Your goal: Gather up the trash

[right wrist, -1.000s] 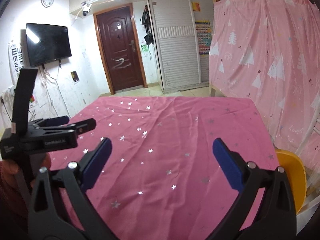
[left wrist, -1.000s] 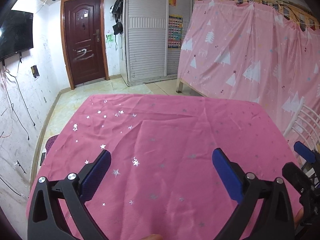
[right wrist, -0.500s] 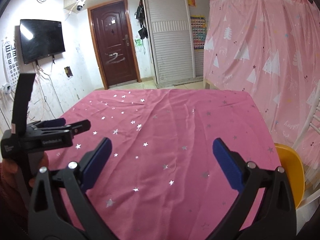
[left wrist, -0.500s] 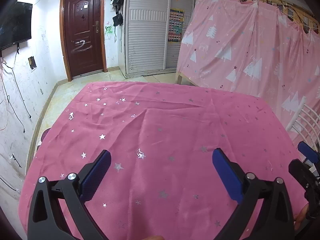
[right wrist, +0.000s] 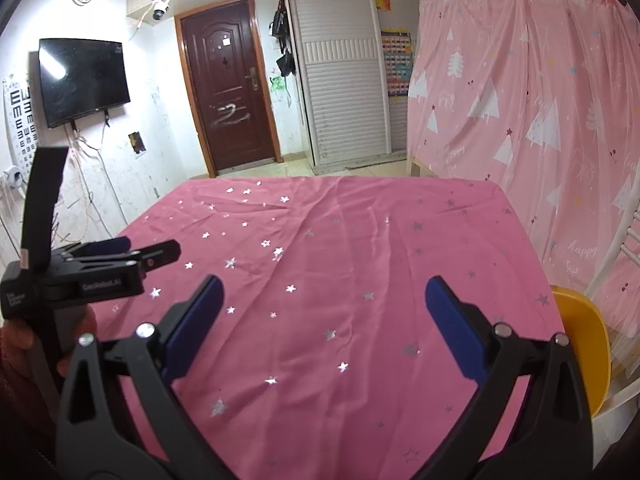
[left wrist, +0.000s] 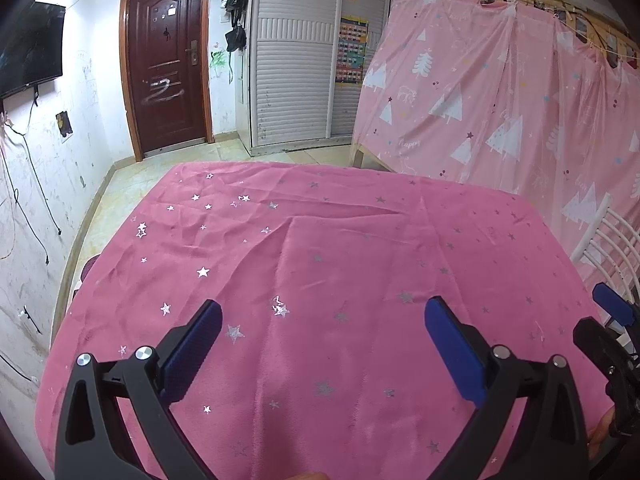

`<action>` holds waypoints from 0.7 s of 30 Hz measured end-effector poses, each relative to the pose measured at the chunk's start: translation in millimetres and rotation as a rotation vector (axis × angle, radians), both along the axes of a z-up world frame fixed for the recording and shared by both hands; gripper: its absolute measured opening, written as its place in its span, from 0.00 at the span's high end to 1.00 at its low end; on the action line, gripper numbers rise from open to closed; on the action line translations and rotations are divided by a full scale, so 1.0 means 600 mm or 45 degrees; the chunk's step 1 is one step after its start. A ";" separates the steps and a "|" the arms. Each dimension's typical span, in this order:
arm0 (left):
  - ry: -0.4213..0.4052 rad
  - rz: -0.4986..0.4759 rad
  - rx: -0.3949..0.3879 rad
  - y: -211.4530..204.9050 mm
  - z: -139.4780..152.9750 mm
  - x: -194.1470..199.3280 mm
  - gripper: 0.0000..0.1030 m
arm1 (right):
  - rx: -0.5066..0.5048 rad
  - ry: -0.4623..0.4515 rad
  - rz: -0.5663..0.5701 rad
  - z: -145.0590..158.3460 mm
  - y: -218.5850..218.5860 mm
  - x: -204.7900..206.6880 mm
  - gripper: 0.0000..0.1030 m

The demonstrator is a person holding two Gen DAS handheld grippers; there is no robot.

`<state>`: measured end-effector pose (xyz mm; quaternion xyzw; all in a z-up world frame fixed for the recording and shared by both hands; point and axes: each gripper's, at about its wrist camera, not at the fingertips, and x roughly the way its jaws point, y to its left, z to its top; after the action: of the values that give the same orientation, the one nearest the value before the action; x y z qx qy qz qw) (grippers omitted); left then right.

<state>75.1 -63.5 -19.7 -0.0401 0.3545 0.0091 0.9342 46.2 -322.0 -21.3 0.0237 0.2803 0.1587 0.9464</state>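
My left gripper (left wrist: 322,334) and right gripper (right wrist: 324,312) hang wide apart, holding nothing, above the near edge of the pink-clothed tabletop (left wrist: 340,248).

A star-spangled pink cloth (left wrist: 320,264) is covering the tabletop; a tree-print curtain (left wrist: 500,100) is hanging beside a brown door (left wrist: 166,60).

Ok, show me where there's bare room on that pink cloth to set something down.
The whole pink tablecloth shows bare, from the far edge facing the door to the near edge. Tightest spots: beside the left gripper, the right gripper, and the right edge by the yellow chair.
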 end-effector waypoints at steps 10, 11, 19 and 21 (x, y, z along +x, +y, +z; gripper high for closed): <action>0.010 0.006 -0.019 0.005 -0.002 0.003 0.08 | -0.003 0.006 0.005 0.000 0.004 0.000 0.06; 0.011 0.006 -0.021 0.005 -0.002 0.004 0.08 | -0.003 0.005 0.004 0.000 0.004 0.000 0.06; 0.016 0.008 -0.025 0.008 -0.003 0.004 0.08 | -0.003 0.004 0.007 0.000 0.004 0.000 0.06; 0.017 0.009 -0.027 0.008 -0.003 0.004 0.08 | -0.006 0.004 0.008 0.000 0.004 0.000 0.06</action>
<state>77.5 -58.6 -21.7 -0.0512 0.3607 0.0090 0.9313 46.1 -319.6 -21.2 0.0209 0.2821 0.1609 0.9456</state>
